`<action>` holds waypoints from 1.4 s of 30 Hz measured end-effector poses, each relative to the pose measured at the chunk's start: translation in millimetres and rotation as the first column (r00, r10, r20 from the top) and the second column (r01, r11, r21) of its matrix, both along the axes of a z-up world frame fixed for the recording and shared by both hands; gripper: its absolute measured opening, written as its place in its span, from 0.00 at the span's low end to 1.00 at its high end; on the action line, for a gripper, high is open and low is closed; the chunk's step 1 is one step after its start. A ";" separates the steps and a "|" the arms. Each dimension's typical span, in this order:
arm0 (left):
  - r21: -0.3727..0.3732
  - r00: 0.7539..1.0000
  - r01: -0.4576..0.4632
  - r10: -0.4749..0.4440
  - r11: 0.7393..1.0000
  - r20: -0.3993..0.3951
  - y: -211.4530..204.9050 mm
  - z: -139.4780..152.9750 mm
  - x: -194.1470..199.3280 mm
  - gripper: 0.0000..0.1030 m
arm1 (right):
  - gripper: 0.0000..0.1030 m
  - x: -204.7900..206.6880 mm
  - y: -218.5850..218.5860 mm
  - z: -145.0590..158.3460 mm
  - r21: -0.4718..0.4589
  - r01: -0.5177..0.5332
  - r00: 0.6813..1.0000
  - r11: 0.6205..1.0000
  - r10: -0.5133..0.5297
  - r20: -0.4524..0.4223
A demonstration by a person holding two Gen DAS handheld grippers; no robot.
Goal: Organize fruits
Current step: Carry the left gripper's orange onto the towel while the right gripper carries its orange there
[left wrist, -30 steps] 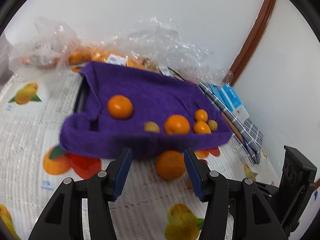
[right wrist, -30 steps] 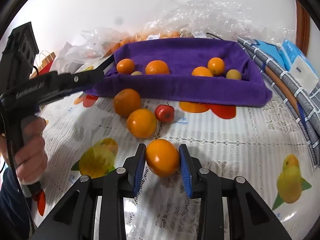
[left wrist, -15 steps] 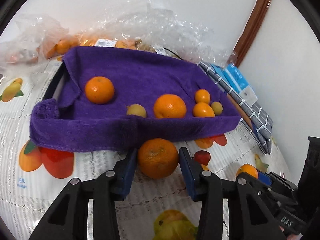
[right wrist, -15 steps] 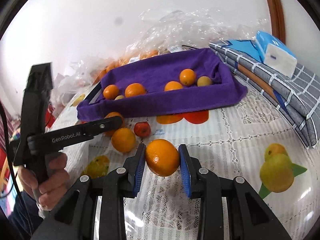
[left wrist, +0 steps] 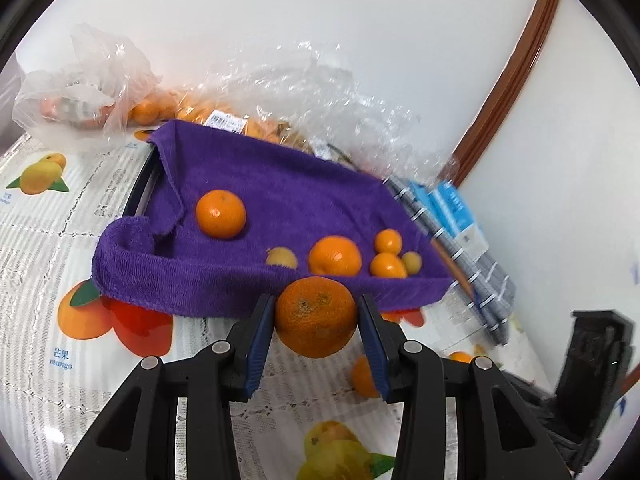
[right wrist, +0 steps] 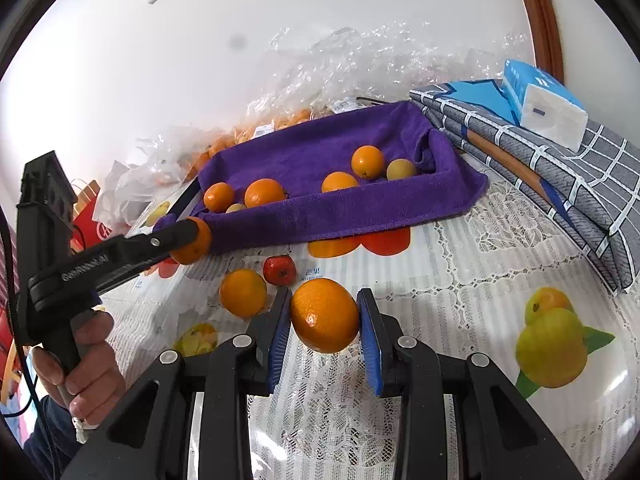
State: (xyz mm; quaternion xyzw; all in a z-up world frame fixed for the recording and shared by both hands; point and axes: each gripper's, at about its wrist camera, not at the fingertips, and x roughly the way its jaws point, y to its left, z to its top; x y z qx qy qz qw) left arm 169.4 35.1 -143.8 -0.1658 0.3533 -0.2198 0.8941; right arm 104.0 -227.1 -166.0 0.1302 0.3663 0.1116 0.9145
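We hold the left gripper (left wrist: 316, 322) pinched on a rough-skinned mandarin (left wrist: 316, 316), and the right gripper (right wrist: 325, 316) is likewise clamped on a smooth orange (right wrist: 325, 315); both fruits look clear of the table. Ahead of both lies the biggest thing here, the tray lined with a purple towel (right wrist: 340, 216), its long axis running left to right across our view. Behind it sit clear plastic bags (right wrist: 344, 68) of more fruit, and to the right a folded checked cloth (right wrist: 560, 168). The relation that matters, we judge, is this — the left gripper sits just at the tray's near wall by its left end, so it is the nearer one, while the right gripper hangs well back over the fruit-print tablecloth (right wrist: 480, 280). Each load is near round, so it has no real long axis or heading to mind. Left on the cloth are a loose orange (right wrist: 243, 292) and a small red fruit (right wrist: 280, 270) — still outside the tray.
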 end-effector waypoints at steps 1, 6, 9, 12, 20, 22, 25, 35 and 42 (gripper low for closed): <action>-0.005 1.000 -0.004 0.004 1.000 0.000 1.6 0.4 0.5 0.39 | 0.32 0.8 -0.2 -0.4 0.001 0.003 1.000 1.000 -0.003 -0.004; -0.030 1.000 -0.011 0.012 0.999 0.015 5.1 5.2 1.0 0.39 | 0.32 -0.6 -0.4 0.2 -0.002 0.010 1.000 1.000 -0.010 -0.002; -0.001 0.998 -0.044 0.044 0.999 0.044 8.2 9.1 -2.5 0.39 | 0.32 -1.2 -0.7 0.3 -0.002 0.020 1.000 1.000 -0.020 -0.002; -0.001 0.995 -0.076 0.076 0.997 0.059 16.4 15.5 -2.0 0.39 | 0.32 4.4 -0.3 -3.0 -0.008 0.027 0.999 1.000 -0.028 -0.047; -0.020 0.987 -0.129 0.130 0.991 0.093 45.2 44.2 10.7 0.39 | 0.32 21.0 1.0 38.0 -0.111 -0.005 0.999 0.994 0.009 0.035; 0.000 0.985 -0.150 0.150 0.989 0.090 51.5 48.2 19.9 0.39 | 0.32 31.4 -1.5 51.1 -0.125 0.003 0.998 0.992 0.005 0.064; 0.005 0.981 -0.174 0.173 0.985 0.087 57.4 49.7 34.8 0.39 | 0.32 53.2 -5.8 66.0 -0.146 0.020 0.995 0.989 -0.006 0.098; 0.007 0.985 -0.172 0.172 0.985 0.035 54.0 12.9 56.9 0.39 | 0.32 110.7 -16.5 30.8 -0.084 0.042 0.996 0.996 -0.036 0.081; 0.019 0.989 -0.145 0.145 0.989 0.023 40.5 8.8 55.1 0.39 | 0.32 117.6 -14.8 17.7 -0.080 0.023 0.999 0.997 -0.020 0.039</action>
